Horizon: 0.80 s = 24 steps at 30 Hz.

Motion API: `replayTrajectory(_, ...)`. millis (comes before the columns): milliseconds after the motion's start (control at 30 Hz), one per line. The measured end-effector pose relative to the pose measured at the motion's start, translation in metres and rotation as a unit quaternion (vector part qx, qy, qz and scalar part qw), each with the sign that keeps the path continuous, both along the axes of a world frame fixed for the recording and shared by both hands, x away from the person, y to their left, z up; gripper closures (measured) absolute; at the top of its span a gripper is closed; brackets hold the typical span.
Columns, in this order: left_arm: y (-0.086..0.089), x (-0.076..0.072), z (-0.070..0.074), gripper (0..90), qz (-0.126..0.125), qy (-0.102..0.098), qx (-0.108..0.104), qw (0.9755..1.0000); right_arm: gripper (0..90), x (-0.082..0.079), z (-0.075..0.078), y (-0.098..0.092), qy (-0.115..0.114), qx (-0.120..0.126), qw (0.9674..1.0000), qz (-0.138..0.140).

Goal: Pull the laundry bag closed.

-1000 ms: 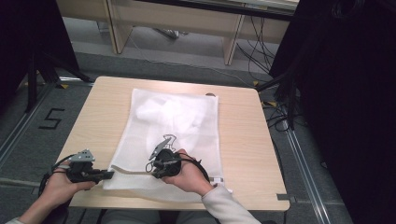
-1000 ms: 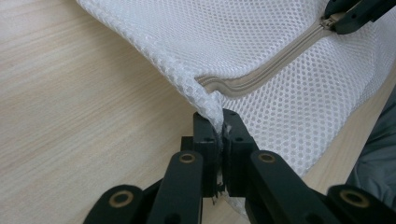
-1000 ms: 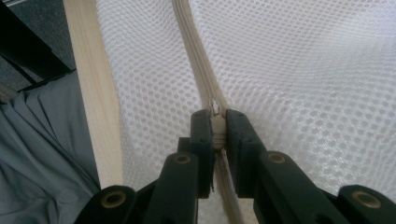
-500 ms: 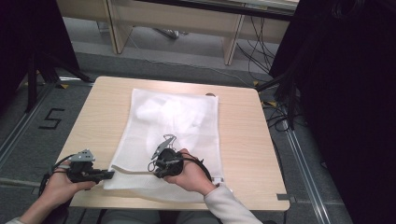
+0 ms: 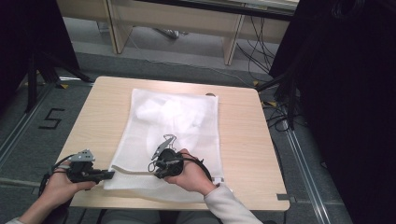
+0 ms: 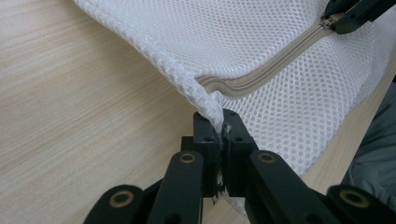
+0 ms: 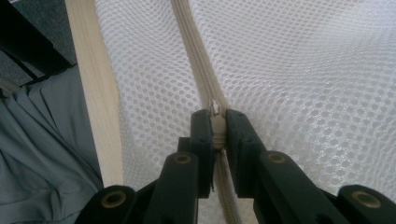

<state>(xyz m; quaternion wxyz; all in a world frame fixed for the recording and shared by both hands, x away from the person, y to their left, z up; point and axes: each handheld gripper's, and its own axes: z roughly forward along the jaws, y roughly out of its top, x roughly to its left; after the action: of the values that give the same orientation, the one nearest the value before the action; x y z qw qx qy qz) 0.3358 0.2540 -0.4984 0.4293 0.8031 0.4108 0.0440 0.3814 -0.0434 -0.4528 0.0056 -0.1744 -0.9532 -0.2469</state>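
With the left gripper (image 6: 219, 140) clamped on the corner of the mesh bag (image 5: 173, 135) on the table (image 5: 243, 140) and the right gripper (image 7: 217, 128) clamped on the zipper pull (image 7: 217, 125), we judge we are zipping and should next pull steadily along the zipper (image 6: 280, 60).

Both forearms come in low from the near edge. The left gripper (image 5: 106, 175) lies level, pointing right, jaws clamped together (fabric caught between them). The right gripper (image 5: 159, 164), held in a curled hand, has its jaws pinched tight too.

The mesh bag (image 5: 173, 140) lies on the table (image 5: 243, 140), its zipper (image 7: 196, 60) along the near edge.
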Motion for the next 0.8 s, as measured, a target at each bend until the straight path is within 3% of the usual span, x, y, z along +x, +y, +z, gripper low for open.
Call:
replayTrajectory(67,0.0002,0.0,0.0,85.6,0.0,-0.001,0.007,1.0,82.5,0.0005,0.0001,-0.0005,0.0,-0.001,1.0,0.003)
replayTrajectory(100,0.0021,0.0007,0.0008,85.6,-0.006,0.009,0.008,0.9999,82.4,0.0009,0.0002,-0.0011,-0.005,-0.007,0.9999,0.005)
replayTrajectory(233,-0.0002,0.0,-0.0002,85.6,0.002,-0.001,0.001,1.0,82.4,0.0019,0.0006,-0.0036,0.001,-0.002,1.0,-0.001)
replayTrajectory(267,0.0012,0.0002,0.0009,85.6,-0.002,0.004,0.011,0.9999,82.4,0.0017,0.0007,-0.0035,0.001,-0.003,1.0,0.0)
replayTrajectory(433,0.0014,0.0006,0.0008,85.6,-0.008,0.01,0.004,0.9999,82.5,-0.0009,0.0019,-0.0038,-0.001,-0.011,0.9999,0.0)
replayTrajectory(500,0.0006,0.0002,0.0008,85.6,-0.007,0.011,-0.001,0.9999,82.5,-0.0001,-0.0002,-0.0041,-0.003,-0.017,0.9998,0.013)
replayTrajectory(667,0.0003,0.0001,0.0004,85.7,0.003,0.004,-0.007,1.0,82.4,0.0011,-0.0007,-0.0048,0.0,-0.003,1.0,-0.008)
replayTrajectory(700,0.0007,0.0001,0.0016,85.7,0.0,0.007,0.003,1.0,82.4,0.0017,-0.0016,-0.0038,-0.002,0.002,1.0,-0.006)
replayTrajectory(800,0.0012,0.0006,0.0017,85.7,0.0,0.009,0.003,1.0,82.4,0.0035,-0.0009,-0.0002,0.0,0.005,1.0,-0.005)
